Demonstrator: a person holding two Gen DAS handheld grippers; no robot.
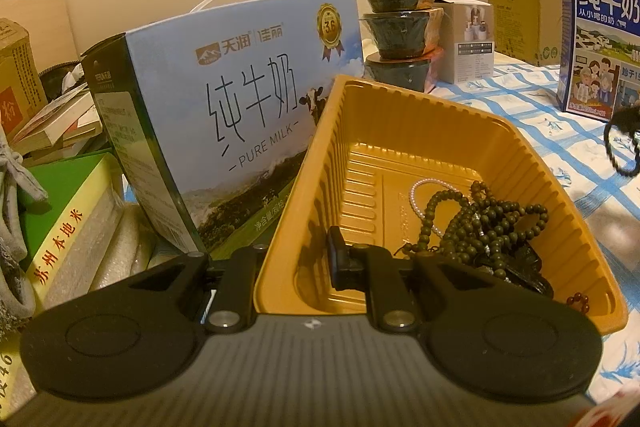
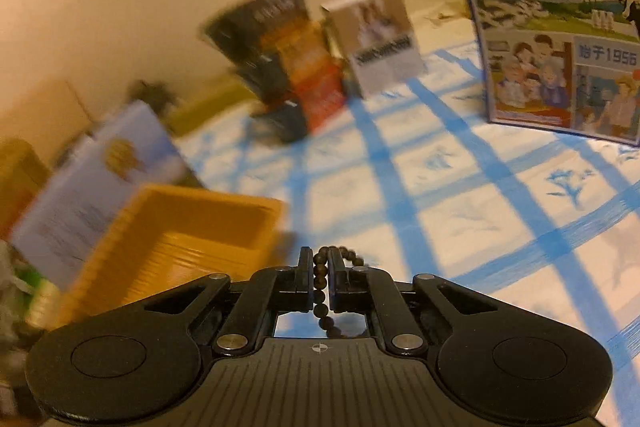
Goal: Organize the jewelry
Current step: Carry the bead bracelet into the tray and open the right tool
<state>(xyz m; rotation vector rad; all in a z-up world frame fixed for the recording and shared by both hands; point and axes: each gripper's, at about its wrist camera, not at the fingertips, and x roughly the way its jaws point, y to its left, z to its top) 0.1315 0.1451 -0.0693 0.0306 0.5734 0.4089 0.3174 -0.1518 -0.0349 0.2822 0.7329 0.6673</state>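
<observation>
A yellow plastic tray point(image 1: 520, 139) sits on the blue-checked cloth. Inside it lies a heap of dark green bead strings point(image 1: 480, 219), a thin white pearl bracelet point(image 1: 418, 193) and a few red beads point(image 1: 580, 301). My left gripper point(image 1: 296, 259) is shut on the tray's near-left wall, one finger outside and one inside. In the right wrist view my right gripper point(image 2: 320, 267) is shut on a dark bead strand point(image 2: 320, 291) that hangs down between its fingers. It is held above the cloth, to the right of the tray point(image 2: 200, 203). That view is blurred by motion.
A pale blue milk carton point(image 1: 240, 99) stands right against the tray's left side, with books and a rice bag point(image 1: 80, 235) further left. Stacked dark bowls point(image 1: 396, 23), a small white box point(image 1: 468, 39) and a dark blue milk box point(image 2: 560, 27) stand at the back.
</observation>
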